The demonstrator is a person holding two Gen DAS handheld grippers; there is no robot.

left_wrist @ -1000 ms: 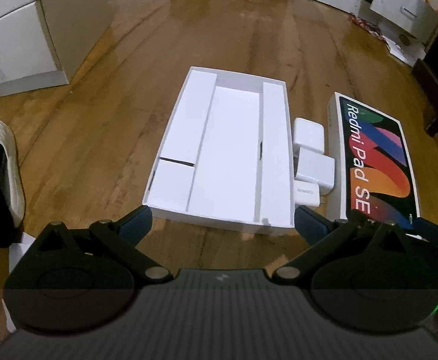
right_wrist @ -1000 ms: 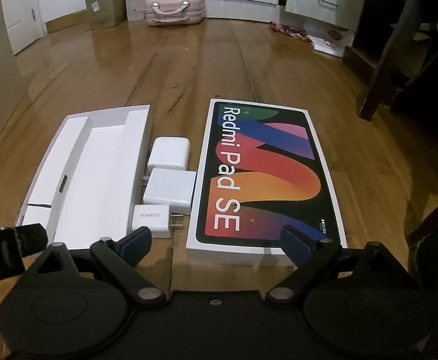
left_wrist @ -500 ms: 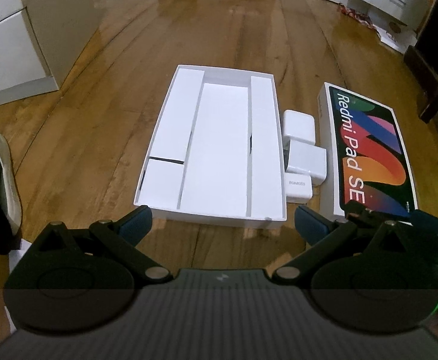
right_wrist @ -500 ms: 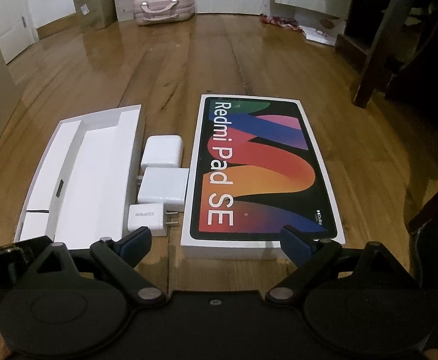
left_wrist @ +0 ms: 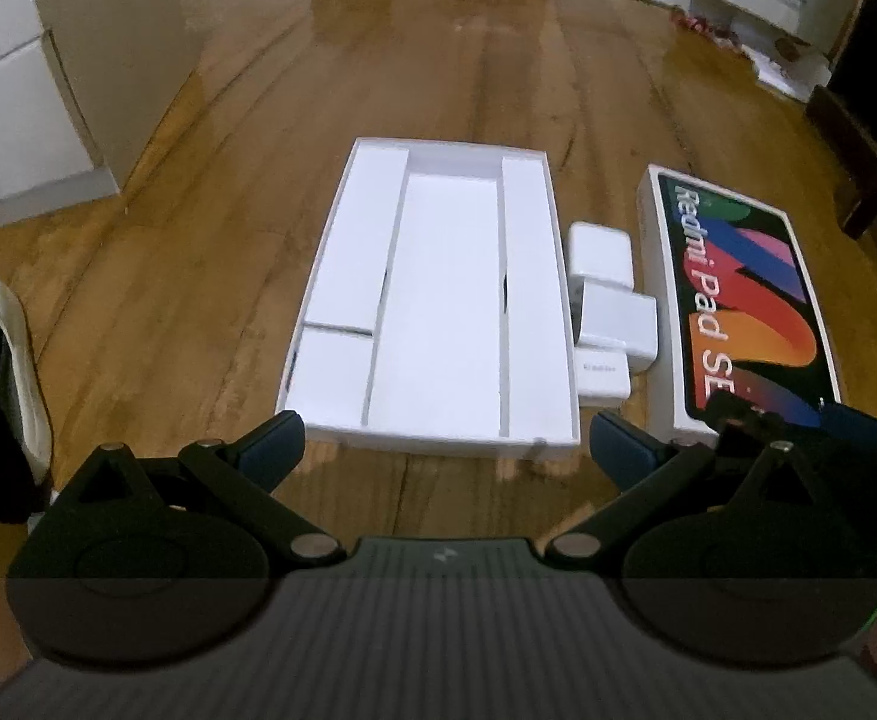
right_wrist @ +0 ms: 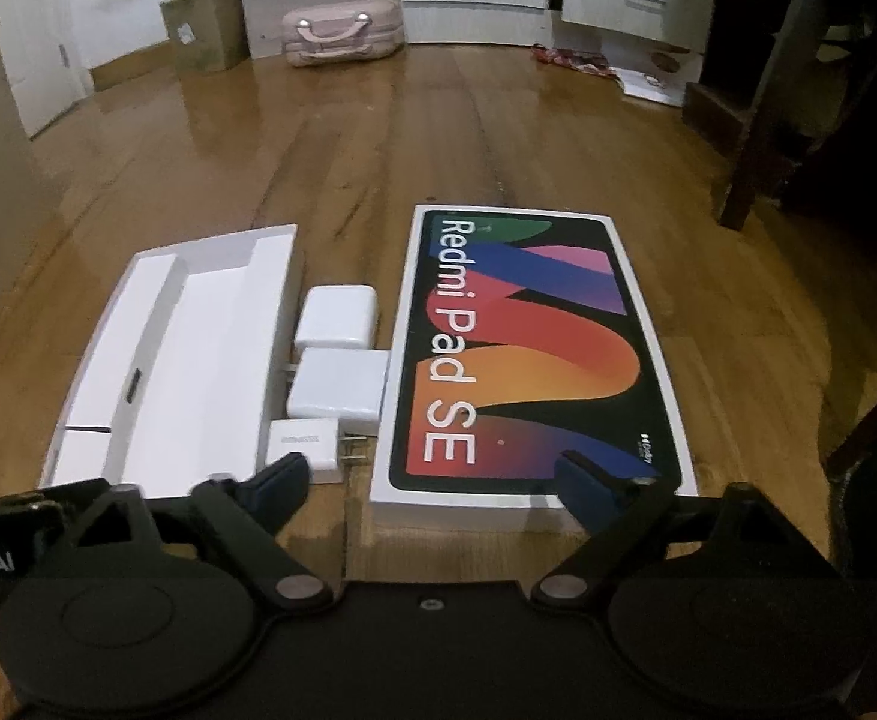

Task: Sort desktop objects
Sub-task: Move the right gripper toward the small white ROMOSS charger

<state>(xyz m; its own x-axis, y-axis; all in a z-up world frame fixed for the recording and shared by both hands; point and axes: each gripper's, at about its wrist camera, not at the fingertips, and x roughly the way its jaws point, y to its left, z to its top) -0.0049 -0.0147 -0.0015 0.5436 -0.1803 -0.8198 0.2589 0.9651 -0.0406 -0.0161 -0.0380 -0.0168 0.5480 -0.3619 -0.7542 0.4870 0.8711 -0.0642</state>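
Starting on the left: the left gripper (left_wrist: pixel 444 435) is hanging spread wide, nothing between its fingers, lined up just short of the near edge of the open white tray (left_wrist: pixel 342 264). Over the last second that tray has been sliding toward the centre of the left wrist view and sitting squarer, so this gripper is swinging round to face it rather than closing in. The tray's compartments are all lying empty, by the look of it.

Moving right, three white chargers are sitting in a row in the gap between tray and lid: the far charger (right_wrist: pixel 338 318), the middle charger (right_wrist: pixel 342 387) and the small near charger (right_wrist: pixel 303 449), prongs pointing toward the lid. None of them has shifted; they're resting on the wooden floor (right_wrist: pixel 378 138), untouched.

Further right, the Redmi Pad SE lid (right_wrist: pixel 534 360) is lying flat, printed face up. The right gripper (right_wrist: pixel 429 477) is gaping just as wide, holding nothing, and it's been creeping forward: the lid's near edge is now running beneath its fingertips, the left fingertip (right_wrist: pixel 285 474) sitting just beside the small near charger.

So the sort is barely begun, I'd say. Both tools are settling into position, and that small charger is looking like the likeliest first pick for the tray.
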